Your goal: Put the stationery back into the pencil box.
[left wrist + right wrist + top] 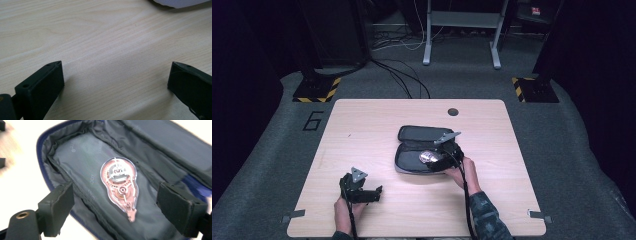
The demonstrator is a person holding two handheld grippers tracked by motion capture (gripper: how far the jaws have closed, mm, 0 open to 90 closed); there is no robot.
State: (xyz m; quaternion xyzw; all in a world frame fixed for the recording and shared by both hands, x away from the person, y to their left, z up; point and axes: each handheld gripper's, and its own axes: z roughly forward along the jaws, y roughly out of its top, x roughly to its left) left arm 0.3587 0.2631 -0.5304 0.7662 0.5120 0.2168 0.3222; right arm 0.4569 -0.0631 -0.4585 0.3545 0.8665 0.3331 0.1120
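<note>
Right claw (115,212) hangs over the open dark grey fabric zip pouch (412,134), jaws spread wide, nothing between them. Inside the near half of the pouch lies a clear plastic correction-tape dispenser with reddish-brown gears (120,185), flat on the grey lining.

Key relation, from the right gripper view: the dispenser sits just ahead of the claw at about 12 o'clock, roughly centred between the two jaws but not touching either. Its long axis runs from round body at 11 o'clock to pointed tip at 5 o'clock, tip toward the claw. So the jaws straddle its narrow width more or less, slightly skewed; a small wrist turn would likely square them up before a grasp.

In the high view the right claw (443,159) is at the pouch's 4 o'clock edge, right over the dispenser (428,157).

Left claw (373,194) rests low over bare light wood worktop (362,130), well apart from the pouch at its 7 o'clock, jaws wide apart and empty in the left gripper view (116,82). A corner of the pouch (180,3) shows at 1 o'clock there.

Right hand is clearly nearer the dispenser.
</note>
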